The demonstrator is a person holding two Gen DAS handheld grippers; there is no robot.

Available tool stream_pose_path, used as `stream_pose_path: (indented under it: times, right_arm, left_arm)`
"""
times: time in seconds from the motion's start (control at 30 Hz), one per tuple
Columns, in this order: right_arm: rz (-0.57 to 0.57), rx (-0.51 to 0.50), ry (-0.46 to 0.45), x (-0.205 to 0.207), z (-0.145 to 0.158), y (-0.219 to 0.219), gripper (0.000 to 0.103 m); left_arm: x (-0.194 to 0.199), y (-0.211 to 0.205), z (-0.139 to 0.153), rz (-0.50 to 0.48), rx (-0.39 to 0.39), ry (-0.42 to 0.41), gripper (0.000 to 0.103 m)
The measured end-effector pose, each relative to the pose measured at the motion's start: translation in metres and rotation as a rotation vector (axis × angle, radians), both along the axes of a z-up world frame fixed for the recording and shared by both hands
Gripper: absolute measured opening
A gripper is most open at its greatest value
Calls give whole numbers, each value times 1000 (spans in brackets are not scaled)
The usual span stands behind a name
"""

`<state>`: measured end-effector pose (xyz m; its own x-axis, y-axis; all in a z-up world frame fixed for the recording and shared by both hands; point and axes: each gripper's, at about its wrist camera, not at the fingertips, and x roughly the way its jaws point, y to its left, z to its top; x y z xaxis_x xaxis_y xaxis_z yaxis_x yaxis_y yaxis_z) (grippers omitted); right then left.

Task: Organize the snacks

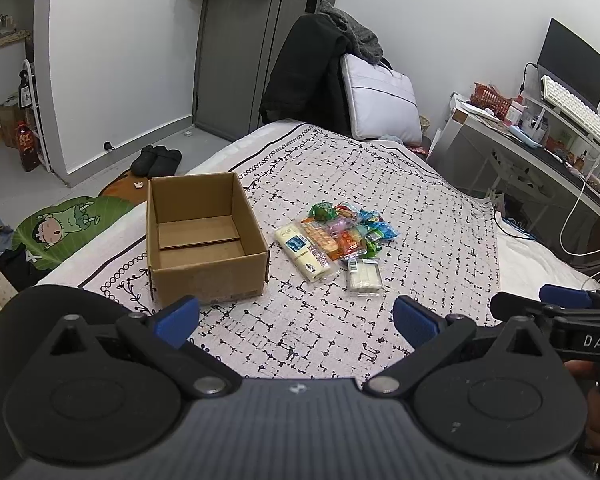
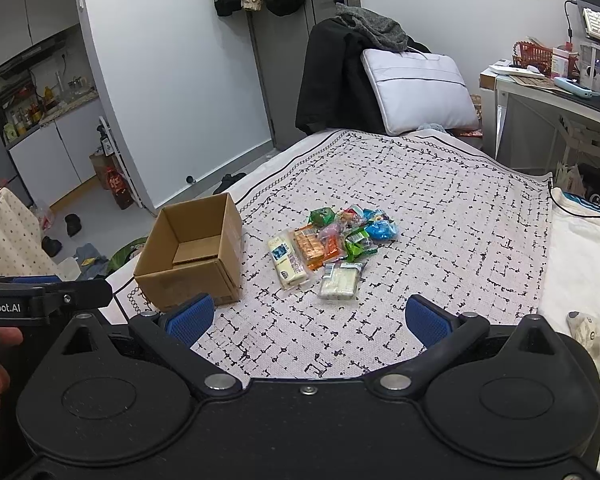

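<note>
The left gripper (image 1: 296, 320) is spread wide, its blue pads (image 1: 178, 320) holding nothing and touching nothing. The right gripper (image 2: 308, 318) is likewise fully spread and empty. Both hover above the near part of the patterned bedspread (image 1: 340, 336), side by side. Ahead of them, an open cardboard box (image 1: 204, 240) sits on the bedspread, empty inside. Just beside the box lies the pile of snacks (image 1: 336, 236): a long pale packet (image 1: 306, 254) nearest the box, a small white packet (image 1: 364, 276) at the near edge, and colourful wrappers (image 1: 356, 220) behind them. A grey cushion (image 1: 380, 98) leans at the far end.
</note>
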<state>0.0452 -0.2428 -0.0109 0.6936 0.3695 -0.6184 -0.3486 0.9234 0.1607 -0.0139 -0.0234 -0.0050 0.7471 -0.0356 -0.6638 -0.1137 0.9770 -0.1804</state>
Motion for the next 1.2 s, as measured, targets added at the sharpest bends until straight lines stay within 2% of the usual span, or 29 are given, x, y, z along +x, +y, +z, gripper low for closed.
stream_pose_path:
  times: [0.77,1.2]
  right_arm:
    - [-2,17,23,9,-6,0,103]
    - [-13,37,42,29,-16,-5,103]
  left_arm:
    - [9,7,1,6,-37,-10,103]
    - [26,3,-5,0,-35,6,103]
